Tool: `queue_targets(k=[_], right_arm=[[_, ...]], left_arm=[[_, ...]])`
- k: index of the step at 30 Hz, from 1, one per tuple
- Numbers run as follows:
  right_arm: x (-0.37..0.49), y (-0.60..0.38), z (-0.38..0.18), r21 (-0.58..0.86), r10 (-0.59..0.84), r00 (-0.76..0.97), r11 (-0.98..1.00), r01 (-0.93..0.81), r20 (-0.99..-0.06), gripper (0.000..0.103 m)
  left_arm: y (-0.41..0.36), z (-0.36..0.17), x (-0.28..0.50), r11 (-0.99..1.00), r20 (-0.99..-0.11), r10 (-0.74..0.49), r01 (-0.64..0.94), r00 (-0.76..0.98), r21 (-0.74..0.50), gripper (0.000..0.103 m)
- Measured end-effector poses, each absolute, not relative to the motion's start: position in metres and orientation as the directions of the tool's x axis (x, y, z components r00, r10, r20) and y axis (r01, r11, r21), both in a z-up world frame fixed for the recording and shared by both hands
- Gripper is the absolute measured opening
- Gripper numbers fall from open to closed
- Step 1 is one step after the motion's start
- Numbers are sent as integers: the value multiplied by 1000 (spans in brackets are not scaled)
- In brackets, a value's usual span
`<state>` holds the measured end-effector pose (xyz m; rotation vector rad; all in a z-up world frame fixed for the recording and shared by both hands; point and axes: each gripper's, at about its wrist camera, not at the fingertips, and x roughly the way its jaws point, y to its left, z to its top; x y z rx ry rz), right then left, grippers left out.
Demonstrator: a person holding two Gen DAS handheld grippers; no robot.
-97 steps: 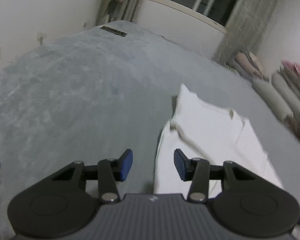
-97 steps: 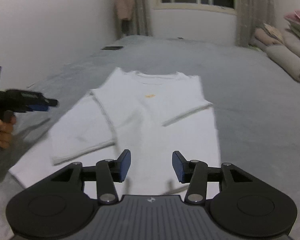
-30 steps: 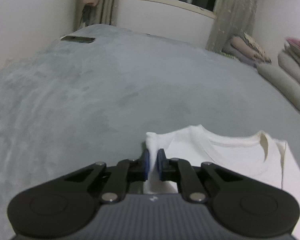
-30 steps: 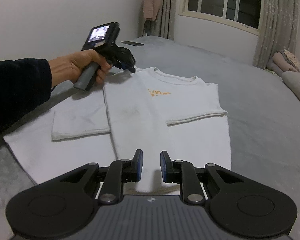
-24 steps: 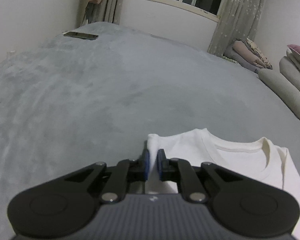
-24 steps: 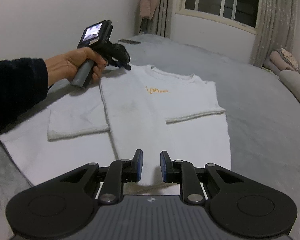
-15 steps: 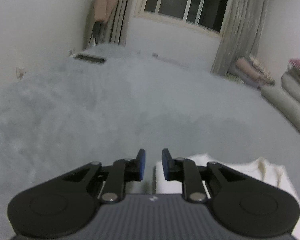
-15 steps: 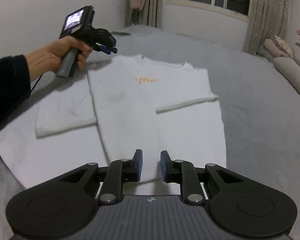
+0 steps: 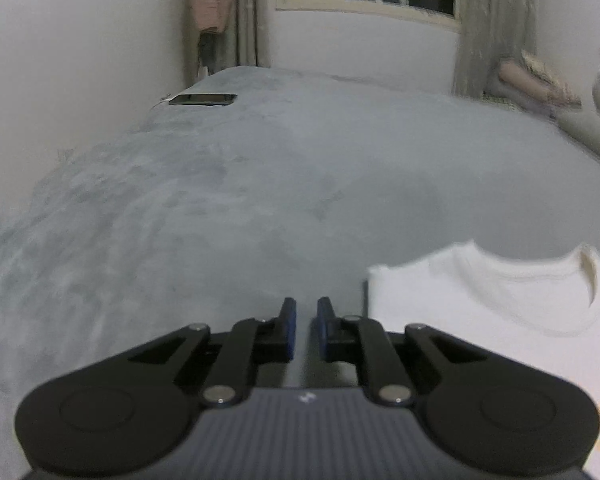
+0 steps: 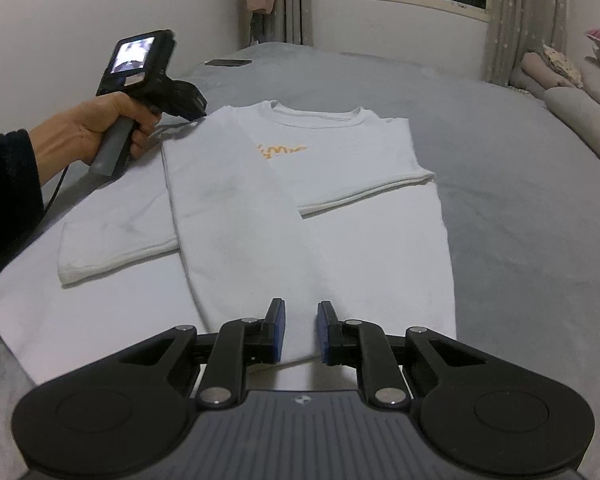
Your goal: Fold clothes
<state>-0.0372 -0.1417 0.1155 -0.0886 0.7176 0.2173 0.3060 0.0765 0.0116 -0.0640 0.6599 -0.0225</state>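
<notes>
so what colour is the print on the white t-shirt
Orange, on the chest of the white t-shirt, just below the collar; the print shows best in the right wrist view.

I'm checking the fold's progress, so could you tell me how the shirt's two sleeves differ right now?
The left sleeve lies spread outward past the folded edge, reaching toward the hand. The right sleeve is folded inward across the T-shirt, its hem running slantwise over the chest. The left one looks creased; the right lies smoother. Both are short, white and flat on the grey bed.
</notes>
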Motion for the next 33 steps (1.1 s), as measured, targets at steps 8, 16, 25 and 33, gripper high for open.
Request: queue_targets(k=[8,16,25,33], right_arm=[[-1,-190,150,139,254,795,967,-212,-551,21],[162,-245,132,161,260,790,966,-204,-555,28],[275,-269,104,344,391,750,910,-229,-534,38],[270,-262,100,225,270,809,958,-175,-522,0]], left_arm=[[84,2,277,991,-599,-87,10,796,-131,13],[91,8,261,988,-540,-85,3,837,-151,23],[93,12,258,978,-518,-132,26,845,-208,23],[95,11,259,980,-524,-102,-5,846,-199,23]])
